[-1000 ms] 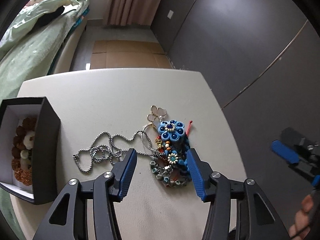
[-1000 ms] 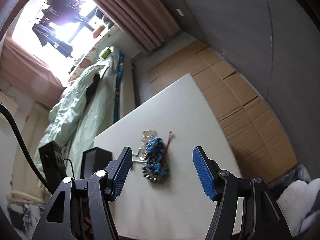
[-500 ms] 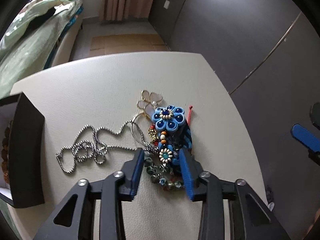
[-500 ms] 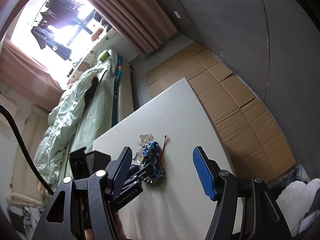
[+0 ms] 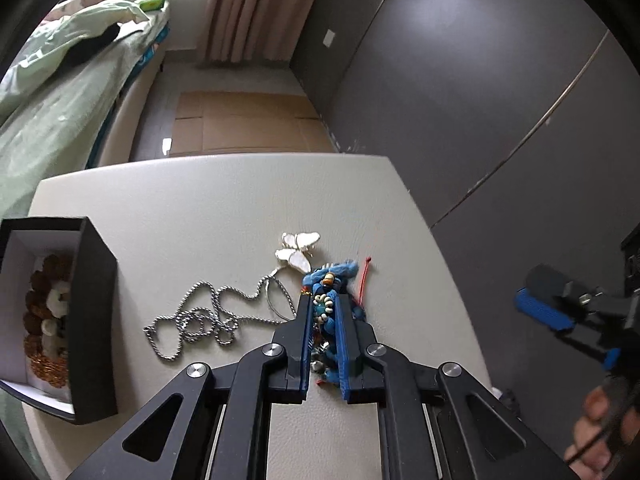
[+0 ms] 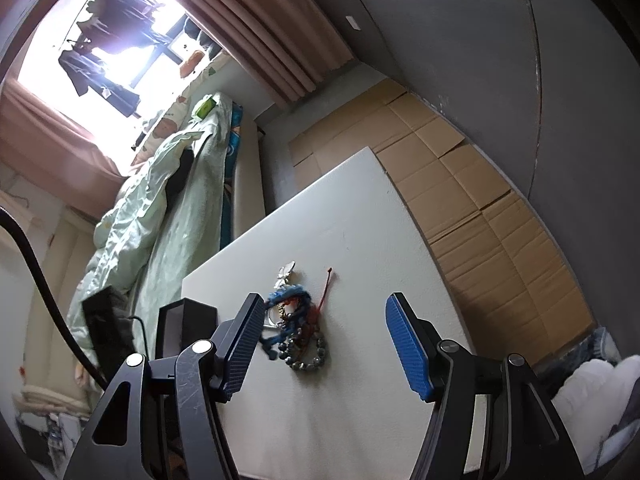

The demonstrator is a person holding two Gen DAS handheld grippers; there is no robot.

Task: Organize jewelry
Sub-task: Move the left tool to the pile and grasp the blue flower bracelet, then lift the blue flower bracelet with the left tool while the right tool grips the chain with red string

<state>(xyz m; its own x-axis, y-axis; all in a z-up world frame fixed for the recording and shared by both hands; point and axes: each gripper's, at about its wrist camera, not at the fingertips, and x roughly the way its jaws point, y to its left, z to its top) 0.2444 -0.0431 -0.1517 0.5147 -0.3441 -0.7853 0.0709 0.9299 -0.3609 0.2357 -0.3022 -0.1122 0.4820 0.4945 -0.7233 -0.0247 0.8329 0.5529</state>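
Blue braided bracelet (image 5: pixel 325 312), silver chain (image 5: pixel 200 320), black box (image 5: pixel 94 320), cream table (image 5: pixel 200 208).

A home bedroom: a bed (image 6: pixel 168 200) with rumpled green bedding, pink curtains (image 5: pixel 256 8), laundry outside the window (image 6: pixel 108 52).

black box (image 5: pixel 94 320) blocks table's left edge, far table (image 5: pixel 224 200) bare

My left wrist view looks steeply down, close over the table (image 5: pixel 200 216); my right watches from farther back, sharing its far edge.
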